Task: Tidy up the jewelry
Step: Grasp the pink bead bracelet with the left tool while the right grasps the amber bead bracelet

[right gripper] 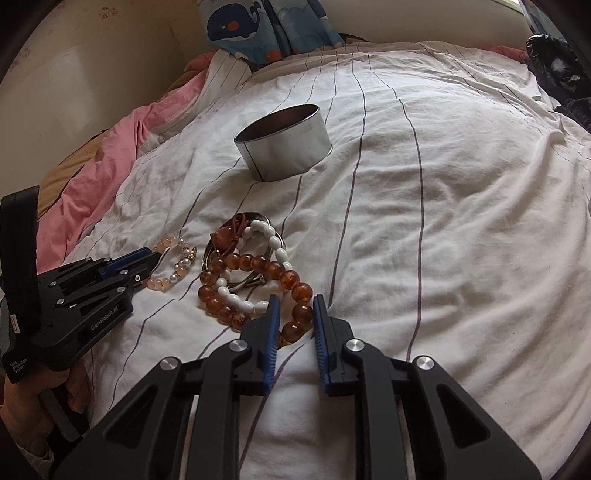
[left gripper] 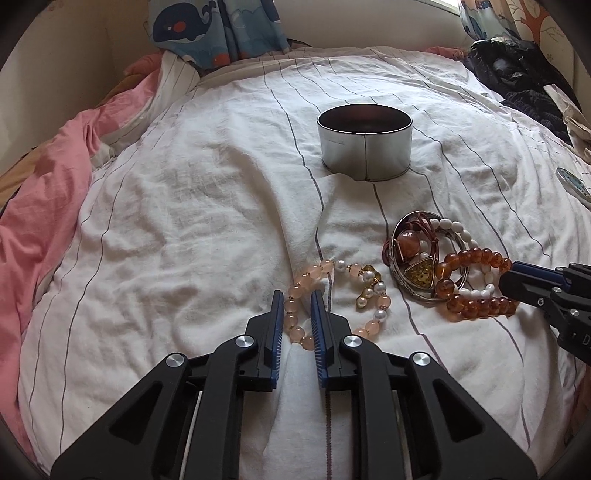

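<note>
Both grippers, left (left gripper: 297,314) and right (right gripper: 294,317), fingers apart, straddle two bracelets; one tin (left gripper: 364,142).

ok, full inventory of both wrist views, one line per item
tin: 1, silver, open top, upright on the sheet beyond the jewelry
pink bead bracelet: 1, pink with pearls, around the left gripper's fingertips
amber bead bracelet: 1, orange-brown, in the pile, between the right gripper's fingers
white bead bracelet: 1, white, in the pile
metal bangle: 1, silver with amber triangle, in the pile
sheet: 1, white, striped
blanket: 1, pink, left edge
whale fabric: 1, blue, far end
left gripper: 1, black, open
right gripper: 1, black, open
</note>
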